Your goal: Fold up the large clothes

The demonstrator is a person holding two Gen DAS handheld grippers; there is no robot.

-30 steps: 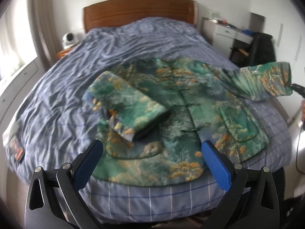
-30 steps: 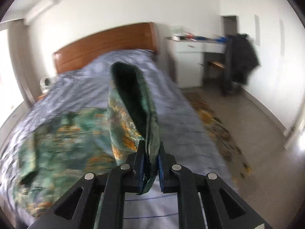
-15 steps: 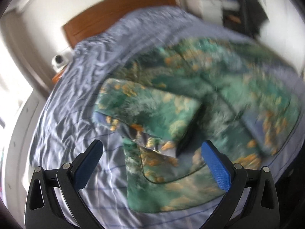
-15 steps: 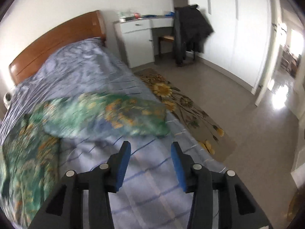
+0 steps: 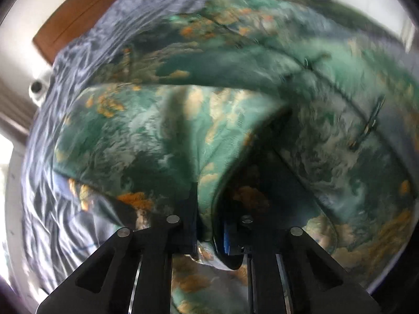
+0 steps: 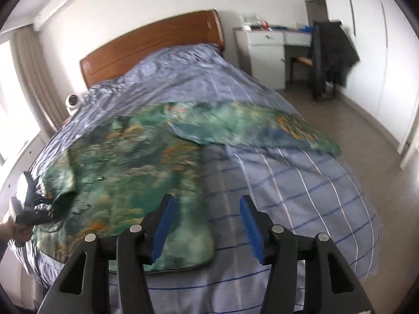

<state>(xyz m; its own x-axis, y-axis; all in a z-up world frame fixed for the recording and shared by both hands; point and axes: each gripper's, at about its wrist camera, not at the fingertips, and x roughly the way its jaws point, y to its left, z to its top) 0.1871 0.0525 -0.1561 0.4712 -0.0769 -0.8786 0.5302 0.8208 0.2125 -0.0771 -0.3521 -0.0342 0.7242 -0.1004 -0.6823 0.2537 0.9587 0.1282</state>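
A green and orange patterned jacket (image 6: 136,167) lies spread, front up, on the bed. Its right sleeve (image 6: 262,130) stretches out flat toward the bed's right edge. Its left sleeve (image 5: 146,136) is folded across the body. My left gripper (image 5: 207,225) is shut on the cuff end of that folded sleeve and fills the close, blurred left wrist view; it also shows at the left of the right wrist view (image 6: 28,209). My right gripper (image 6: 207,222) is open and empty, above the jacket's lower right hem.
The bed has a blue checked cover (image 6: 301,196) and a wooden headboard (image 6: 152,44). A white desk (image 6: 267,49) and a chair with a dark coat (image 6: 332,52) stand at the right. Bare floor (image 6: 366,130) lies right of the bed.
My right gripper let go of the right sleeve, which now lies flat, and pulled back open. My left gripper moved in over the folded left sleeve and shut on its cuff.
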